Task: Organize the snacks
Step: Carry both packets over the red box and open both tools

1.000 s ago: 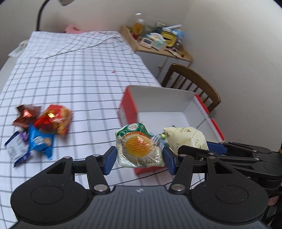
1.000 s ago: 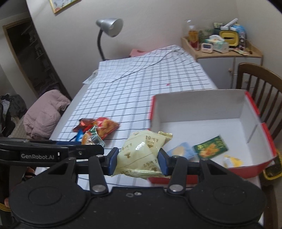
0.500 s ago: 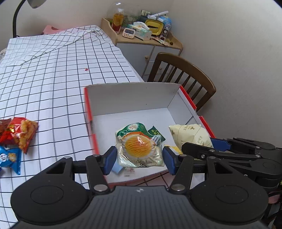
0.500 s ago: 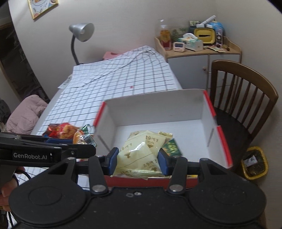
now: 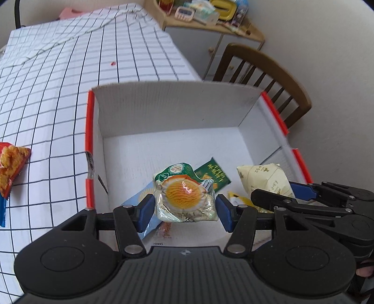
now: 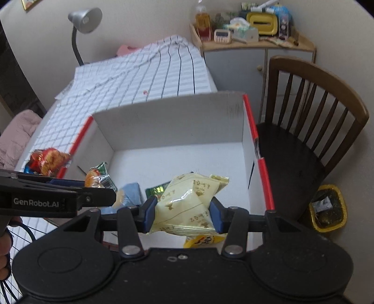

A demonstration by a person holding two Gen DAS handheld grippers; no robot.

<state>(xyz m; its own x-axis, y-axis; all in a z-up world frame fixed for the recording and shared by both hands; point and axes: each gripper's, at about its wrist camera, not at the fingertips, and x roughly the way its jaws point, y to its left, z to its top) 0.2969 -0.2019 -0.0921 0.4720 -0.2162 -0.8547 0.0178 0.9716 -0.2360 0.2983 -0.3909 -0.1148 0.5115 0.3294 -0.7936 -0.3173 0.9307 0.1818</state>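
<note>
Over the box (image 5: pixel 163 112), both tongs were clenched on snacks, neither packet touching the floor of the box.

Count, tongs: two. Left gripper (image 5: pixel 184 208) grasped one clear packet (image 5: pixel 183 194) with an orange disc and green top. Right gripper (image 6: pixel 181 210) grasped one cream packet (image 6: pixel 189 201) with brown print, writing too small to read.

Count, box: one, white inside with red rims, standing on the checked cloth (image 5: pixel 58 81) at the table's near right corner.

Count, snacks lying in the box: a green packet (image 5: pixel 213 175), a pale blue packet (image 6: pixel 132 190) and a yellow packet (image 6: pixel 202 240), partly hidden under the held ones; writing on them not legible.

Count, snacks on the cloth left of the box: one red packet (image 5: pixel 11 163) with a blue one just below it at the frame edge.

Left view only: the right gripper seen from the side, cream packet between its blue pads (image 5: pixel 301 189).

Right view only: the left gripper's side, marked "GenRobot.AI"; one grey lamp (image 6: pixel 85 19); one yellow bin (image 6: pixel 327 208) on the floor beside the chair (image 6: pixel 315 105); a pink garment (image 6: pixel 16 133) at far left.

Both views: one wooden chair right of the box, one cabinet (image 6: pixel 236 63) behind it, its top cluttered.
</note>
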